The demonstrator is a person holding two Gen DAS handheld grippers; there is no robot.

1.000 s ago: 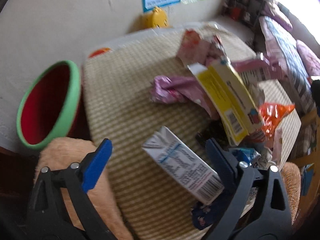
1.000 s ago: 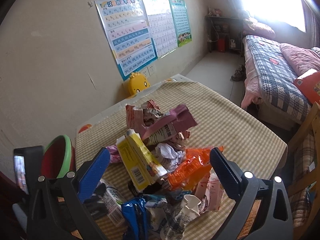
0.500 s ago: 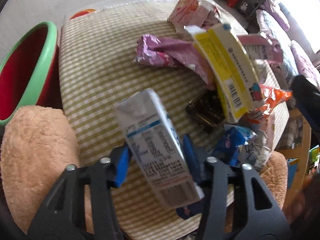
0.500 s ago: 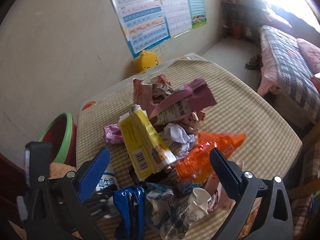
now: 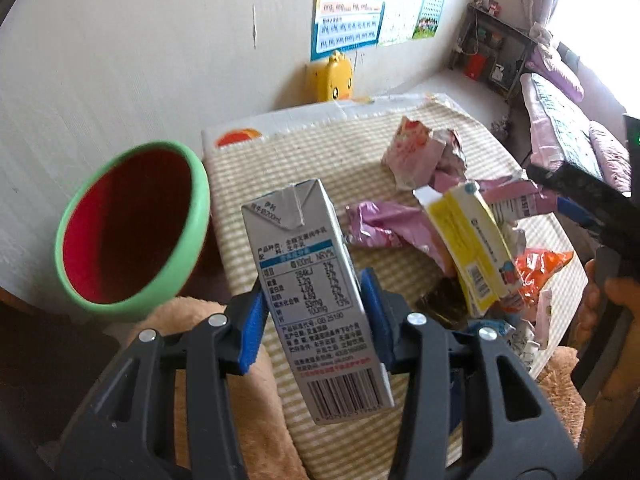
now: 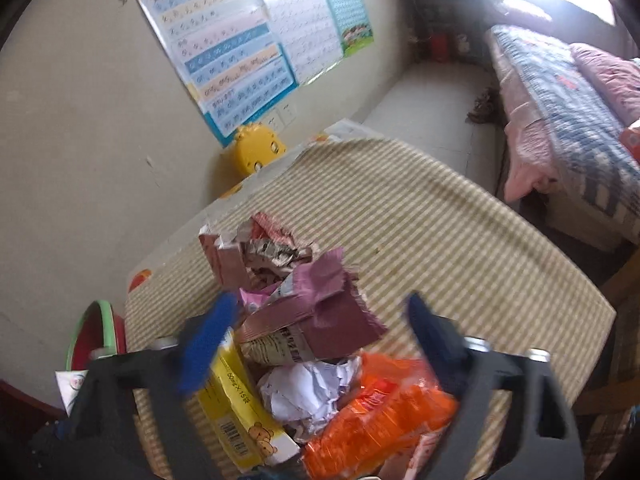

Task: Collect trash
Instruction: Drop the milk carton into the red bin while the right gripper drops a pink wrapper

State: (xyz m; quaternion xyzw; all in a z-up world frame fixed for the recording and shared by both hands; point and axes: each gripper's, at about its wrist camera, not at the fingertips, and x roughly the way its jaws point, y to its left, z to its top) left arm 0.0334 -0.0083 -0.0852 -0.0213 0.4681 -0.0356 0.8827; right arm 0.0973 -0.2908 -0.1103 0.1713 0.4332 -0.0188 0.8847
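My left gripper [image 5: 314, 316] is shut on a grey milk carton [image 5: 312, 280] and holds it above the checked table [image 5: 288, 160]. A green-rimmed red bin [image 5: 132, 228] stands just left of the carton; its rim also shows in the right wrist view [image 6: 105, 320]. My right gripper [image 6: 320, 328] is open above the trash pile: a yellow box [image 6: 240, 412], a purple wrapper [image 6: 320, 312], crumpled white paper [image 6: 308, 392] and an orange wrapper [image 6: 380, 420]. The yellow box [image 5: 468, 248] and a pink wrapper [image 5: 384, 224] also show in the left wrist view.
A yellow duck toy [image 6: 256, 150] sits by the wall under posters [image 6: 228, 48]. A bed [image 6: 568, 92] stands at the right. A fuzzy tan cushion [image 5: 192, 316] lies at the table's near edge. A wooden chair [image 6: 624, 320] is at the far right.
My left gripper closed on the milk carton and lifted it off the table toward the bin. My right gripper moved forward and lower over the trash pile, still open.
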